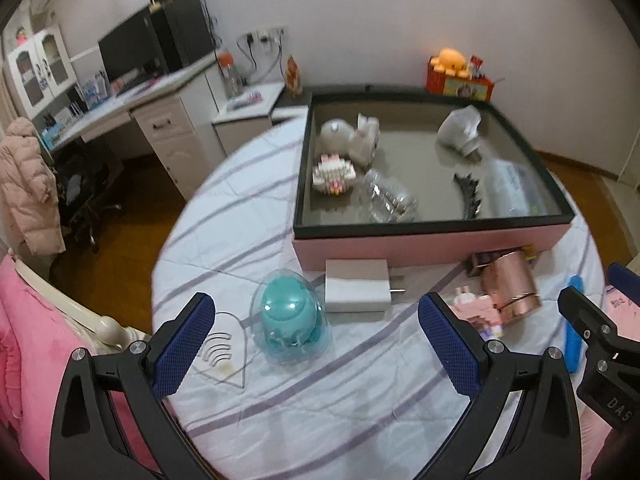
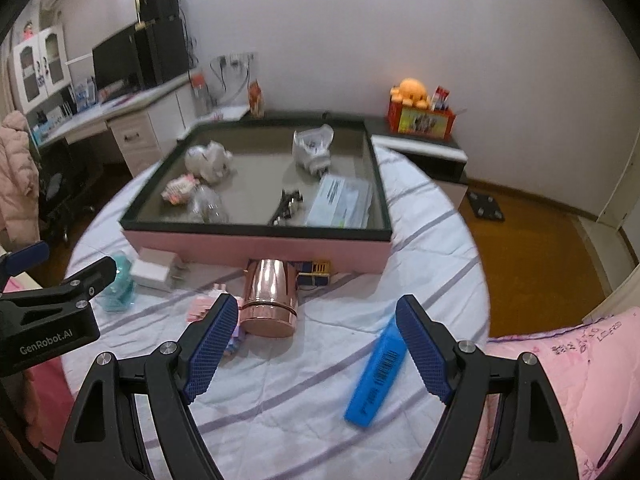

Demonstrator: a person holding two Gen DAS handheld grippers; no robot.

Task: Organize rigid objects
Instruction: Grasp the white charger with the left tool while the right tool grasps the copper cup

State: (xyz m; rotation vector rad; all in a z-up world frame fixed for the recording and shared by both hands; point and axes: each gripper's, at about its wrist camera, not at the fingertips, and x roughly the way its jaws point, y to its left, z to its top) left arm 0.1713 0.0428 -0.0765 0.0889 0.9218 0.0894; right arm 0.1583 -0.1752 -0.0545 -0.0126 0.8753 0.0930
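Observation:
A pink box [image 1: 424, 246] with a black rim holds several items on the round table. In front of it lie a teal figure in a clear egg shell [image 1: 290, 318], a white charger [image 1: 357, 291], a rose-gold cup [image 1: 514, 286] on its side, a pink block toy [image 1: 478, 314] and a blue bar [image 2: 378, 376]. My left gripper [image 1: 316, 346] is open and empty, hovering near the teal figure. My right gripper [image 2: 316, 354] is open and empty, above the table between the cup [image 2: 272, 300] and the blue bar.
The table wears a white striped cloth [image 1: 320, 408]. A clear heart-shaped piece [image 1: 222, 350] lies left of the teal figure. A small dark box [image 2: 316, 271] sits behind the cup. A pink bed [image 2: 568, 380] is at the right, and a desk [image 1: 132, 108] at the far left.

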